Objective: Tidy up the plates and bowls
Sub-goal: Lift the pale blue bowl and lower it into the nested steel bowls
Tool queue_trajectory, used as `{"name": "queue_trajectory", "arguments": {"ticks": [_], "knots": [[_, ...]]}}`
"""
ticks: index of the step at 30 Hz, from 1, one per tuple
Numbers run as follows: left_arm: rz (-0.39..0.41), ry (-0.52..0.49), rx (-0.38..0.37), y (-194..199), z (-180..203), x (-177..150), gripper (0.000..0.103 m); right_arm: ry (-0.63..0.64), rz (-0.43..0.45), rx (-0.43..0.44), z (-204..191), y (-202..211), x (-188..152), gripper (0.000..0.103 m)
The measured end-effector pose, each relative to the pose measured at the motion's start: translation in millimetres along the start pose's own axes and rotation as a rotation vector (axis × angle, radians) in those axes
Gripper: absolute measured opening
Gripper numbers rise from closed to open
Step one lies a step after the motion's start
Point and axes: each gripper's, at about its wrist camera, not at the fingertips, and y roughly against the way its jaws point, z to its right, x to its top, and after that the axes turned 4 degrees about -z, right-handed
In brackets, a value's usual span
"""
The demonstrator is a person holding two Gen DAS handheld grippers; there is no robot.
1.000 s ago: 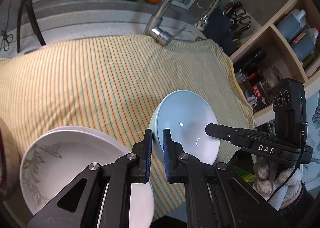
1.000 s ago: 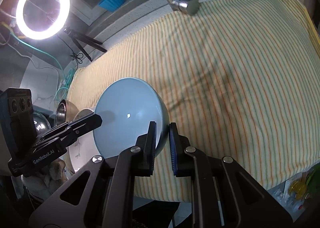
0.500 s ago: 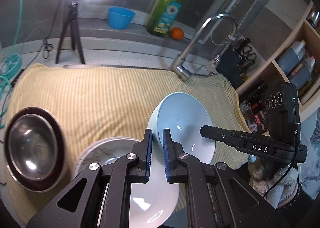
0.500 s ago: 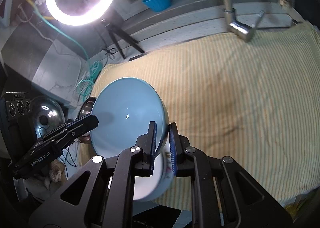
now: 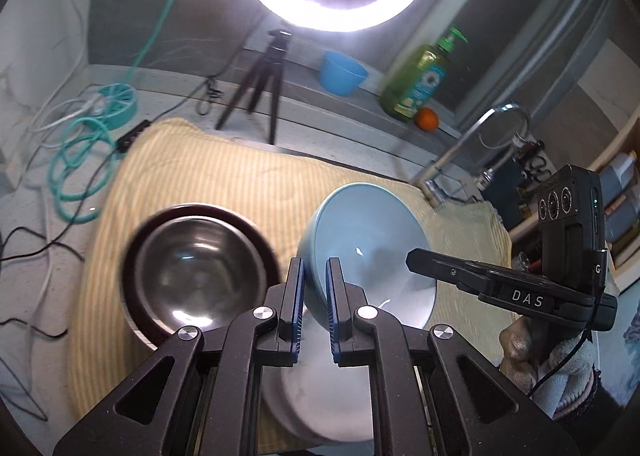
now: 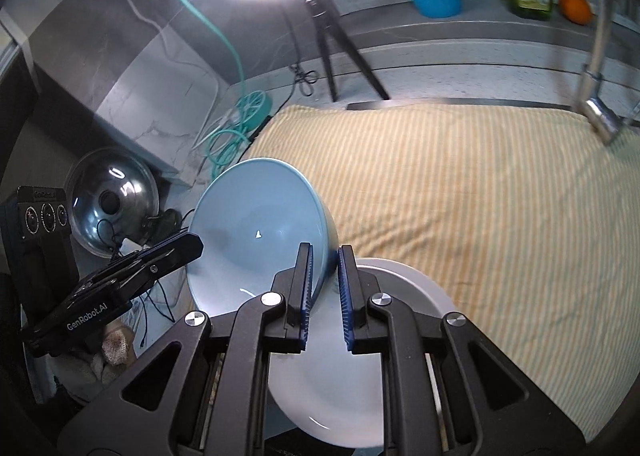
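Mid-carry w/ blue bowl (image 5: 368, 252), off the cloth (image 5: 224, 180), tilted, over white plate (image 6: 404, 284). Left gripper (image 5: 313, 296) clamped on near-left rim; right gripper (image 6: 323, 288) clamped on opposite rim, wall between the pads. Steel bowl (image 5: 196, 276) sits on cloth just left of white plate, beside blue bowl. Prob next: level the bowl, line up over whichever stack suits (steel bowl likely, can't be sure), lower w/ both sides even, then ease both grips off. Risk: uneven release tips it onto plate edge.
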Motion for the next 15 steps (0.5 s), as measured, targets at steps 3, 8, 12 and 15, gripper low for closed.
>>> {"name": "queue_trajectory", "arguments": {"ticks": [3, 8, 12, 15], "knots": [[0.012, 0.035, 0.024, 8, -20, 0, 0.009, 0.030, -0.021, 0.014, -20, -18, 8, 0.013], [0.018, 0.091, 0.063, 13, -51, 2, 0.009, 0.075, -0.068, 0.027, -47, -51, 20, 0.013], [0.004, 0.133, 0.073, 11, -73, 0, 0.009, 0.092, -0.101, 0.024, -61, -74, 24, 0.013], [-0.018, 0.167, 0.070, 4, -87, -2, 0.009, 0.099, -0.120, 0.017, -66, -86, 26, 0.013]]}}
